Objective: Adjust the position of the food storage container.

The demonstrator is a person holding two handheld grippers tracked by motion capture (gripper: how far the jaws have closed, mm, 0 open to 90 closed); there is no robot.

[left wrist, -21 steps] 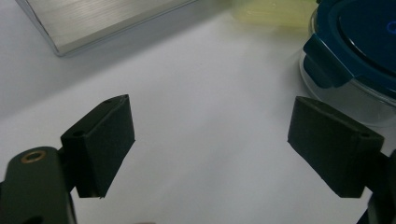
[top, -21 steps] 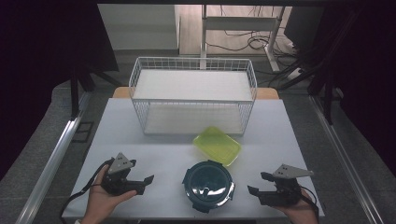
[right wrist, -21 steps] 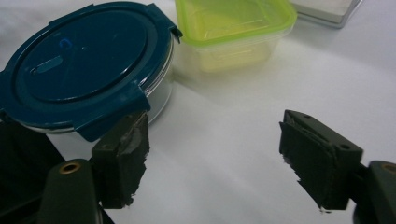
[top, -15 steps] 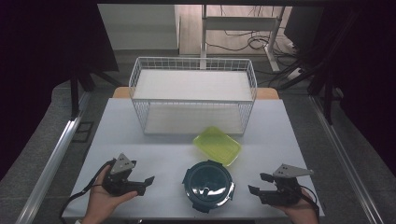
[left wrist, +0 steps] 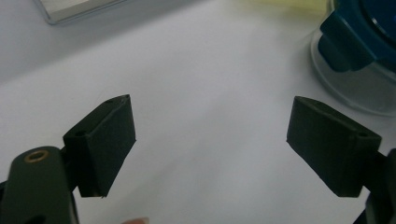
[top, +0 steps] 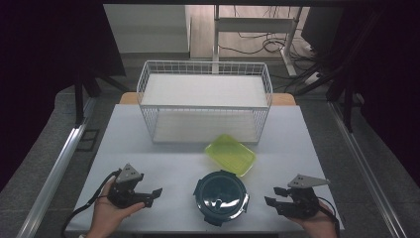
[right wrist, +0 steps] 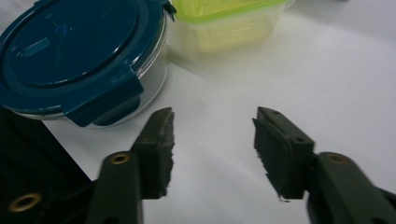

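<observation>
The table (top: 163,163) carries a wire basket (top: 205,101) at its far middle. Nearer the person, just before the basket's right half, lies the rectangular container (top: 231,154). The round container (top: 220,196) sits at the near middle of the table, directly before the rectangular container and just beside it. The left gripper (top: 154,194) lies near the front edge, left of the round container and apart from it. The right gripper (top: 274,196) lies near the front edge, right of the round container and apart from it. Behind the table stands a desk frame (top: 257,25) with cables (top: 247,47) on the floor.
</observation>
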